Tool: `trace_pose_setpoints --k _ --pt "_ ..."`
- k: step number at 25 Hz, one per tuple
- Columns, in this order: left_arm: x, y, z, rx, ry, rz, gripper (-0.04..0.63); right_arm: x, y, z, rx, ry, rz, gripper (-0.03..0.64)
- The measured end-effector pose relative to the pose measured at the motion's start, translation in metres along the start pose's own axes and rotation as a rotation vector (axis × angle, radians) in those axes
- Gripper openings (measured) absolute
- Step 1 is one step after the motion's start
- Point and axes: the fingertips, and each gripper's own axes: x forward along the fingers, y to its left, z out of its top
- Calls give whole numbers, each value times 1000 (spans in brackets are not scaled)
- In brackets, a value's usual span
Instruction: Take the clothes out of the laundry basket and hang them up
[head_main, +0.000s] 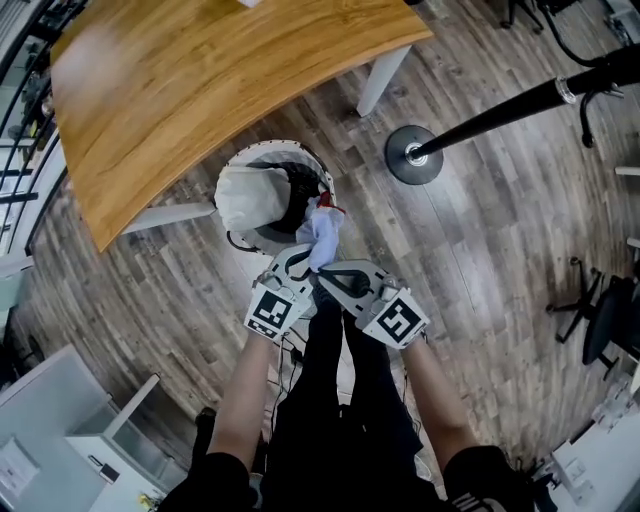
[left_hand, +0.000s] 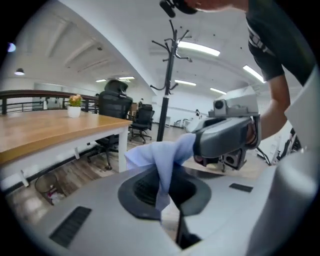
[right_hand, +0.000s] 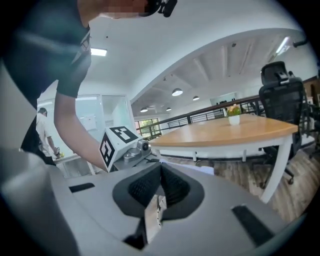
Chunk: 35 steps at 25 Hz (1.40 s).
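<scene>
A light blue garment (head_main: 323, 236) hangs above the round white laundry basket (head_main: 300, 156), with both grippers on it. My left gripper (head_main: 298, 264) is shut on a fold of it; in the left gripper view the cloth (left_hand: 161, 159) runs down between the dark pads. My right gripper (head_main: 327, 282) is beside the left and shut, with a pale strip of the cloth (right_hand: 153, 216) pinched in its jaws. The left gripper view shows the right gripper (left_hand: 226, 136) gripping the garment's other end. White laundry (head_main: 250, 198) still lies in the basket.
A black coat stand with a round base (head_main: 412, 154) rises right of the basket; its top hooks (left_hand: 171, 42) show in the left gripper view. A wooden table (head_main: 200, 80) stands just behind the basket. Office chairs (left_hand: 116, 106) are further off.
</scene>
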Motion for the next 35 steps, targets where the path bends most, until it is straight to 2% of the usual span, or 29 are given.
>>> trace_pose_setpoints --k 3,5,8,11,14,19,23,27,30,32,35 --pt "-26 12 28 -45 -66 49 34 -9 6 20 -1 -39 -2 12" --pt "-39 16 47 -57 -94 56 34 -13 9 29 -12 -51 -3 18" --pt "-60 12 79 -74 -132 42 34 -24 15 44 -19 -79 5 97" --pt "-80 4 112 -62 -157 18 34 -40 14 57 61 -137 -8 140" --pt "-94 -5 146 -28 -190 -8 34 -54 4 47 106 -63 -48 152" --pt "-118 -30 200 14 -255 -120 34 -59 -18 25 88 72 -216 152" --pt "-147 -50 263 9 -388 -175 34 -56 -31 10 133 95 -271 167" --pt "-174 -67 319 41 -511 -241 34 -59 -43 -3 93 154 -340 204" --pt "-193 -79 349 64 -577 -274 34 -69 -50 -4 106 155 -394 210" --pt "-205 -86 366 79 -617 -288 34 -72 -47 0 154 128 -372 209" --pt "-213 -97 380 105 -643 -314 34 -70 -33 9 236 56 -281 198"
